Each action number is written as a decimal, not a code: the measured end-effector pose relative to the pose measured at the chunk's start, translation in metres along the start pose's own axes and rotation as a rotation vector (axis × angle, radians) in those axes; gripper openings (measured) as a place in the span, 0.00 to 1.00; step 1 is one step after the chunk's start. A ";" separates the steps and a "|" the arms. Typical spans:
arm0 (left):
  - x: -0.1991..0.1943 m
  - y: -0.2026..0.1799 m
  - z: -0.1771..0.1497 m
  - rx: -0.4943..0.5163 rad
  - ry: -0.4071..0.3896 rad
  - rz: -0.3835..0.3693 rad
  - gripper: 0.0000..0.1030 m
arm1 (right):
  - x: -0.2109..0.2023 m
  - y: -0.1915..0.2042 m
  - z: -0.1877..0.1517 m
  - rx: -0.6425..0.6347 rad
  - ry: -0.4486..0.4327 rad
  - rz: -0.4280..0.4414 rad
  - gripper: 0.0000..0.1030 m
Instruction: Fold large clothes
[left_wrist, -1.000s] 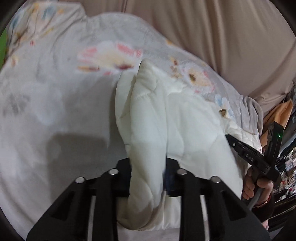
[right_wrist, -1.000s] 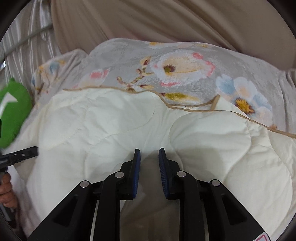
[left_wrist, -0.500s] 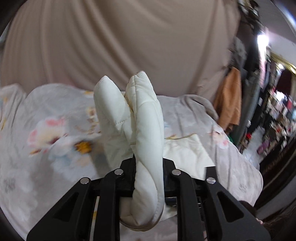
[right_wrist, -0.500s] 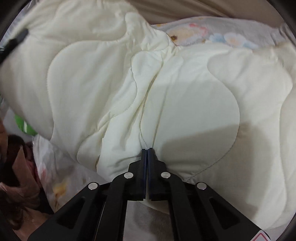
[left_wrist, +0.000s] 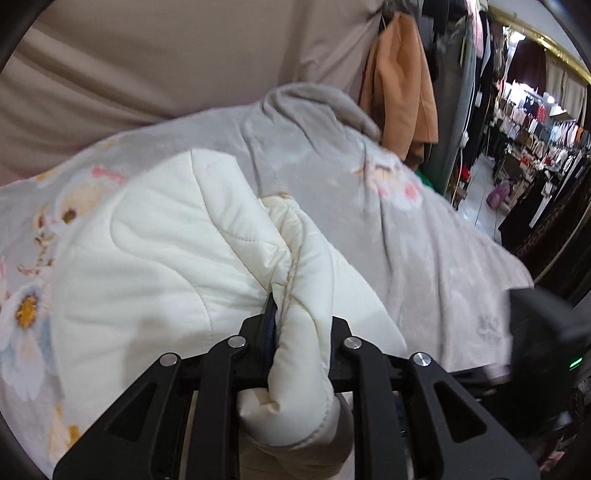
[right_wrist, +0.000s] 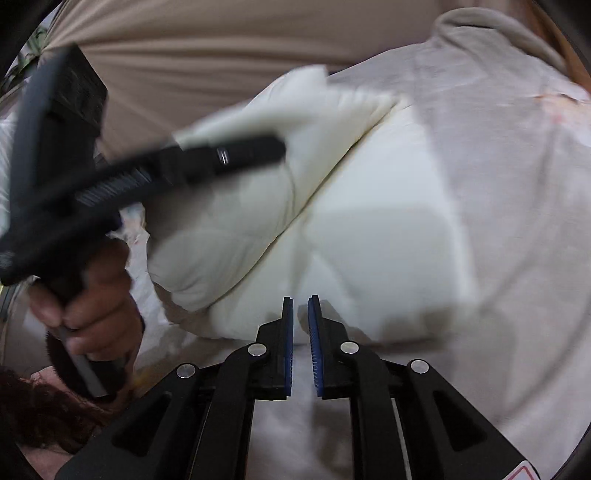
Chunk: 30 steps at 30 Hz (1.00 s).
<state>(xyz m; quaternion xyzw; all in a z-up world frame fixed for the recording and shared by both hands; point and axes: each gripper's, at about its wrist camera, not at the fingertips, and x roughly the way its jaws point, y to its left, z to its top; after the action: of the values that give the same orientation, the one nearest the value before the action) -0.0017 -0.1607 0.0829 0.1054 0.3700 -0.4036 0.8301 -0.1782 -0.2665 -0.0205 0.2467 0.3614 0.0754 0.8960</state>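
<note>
Here quilt (left_wrist: 155, 266) bunched between left fingers (left_wrist: 271, 321) (right apart).

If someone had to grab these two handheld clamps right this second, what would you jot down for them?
Left gripper: clamped on a bunched fold of the cream quilted garment.
Right gripper: slightly open, holding nothing, poised just above the same garment.
The garment lies partly doubled over on the grey floral bedspread.
Done: one fold appears to have been brought across.
Left: probably lay the held fold down, release, smooth it, then fold again.
</note>
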 end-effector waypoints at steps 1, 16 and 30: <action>0.011 -0.003 -0.003 0.005 0.014 0.007 0.18 | -0.007 -0.006 -0.002 0.013 -0.011 -0.010 0.12; -0.054 -0.006 -0.020 0.032 -0.107 -0.013 0.64 | -0.060 0.009 0.063 -0.092 -0.197 0.011 0.49; -0.079 0.054 -0.094 -0.064 -0.015 0.162 0.78 | 0.021 0.078 0.080 -0.301 -0.038 -0.029 0.38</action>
<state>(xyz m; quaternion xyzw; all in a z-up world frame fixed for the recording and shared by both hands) -0.0424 -0.0342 0.0650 0.1055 0.3668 -0.3241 0.8656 -0.1045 -0.2232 0.0546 0.1060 0.3323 0.1111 0.9306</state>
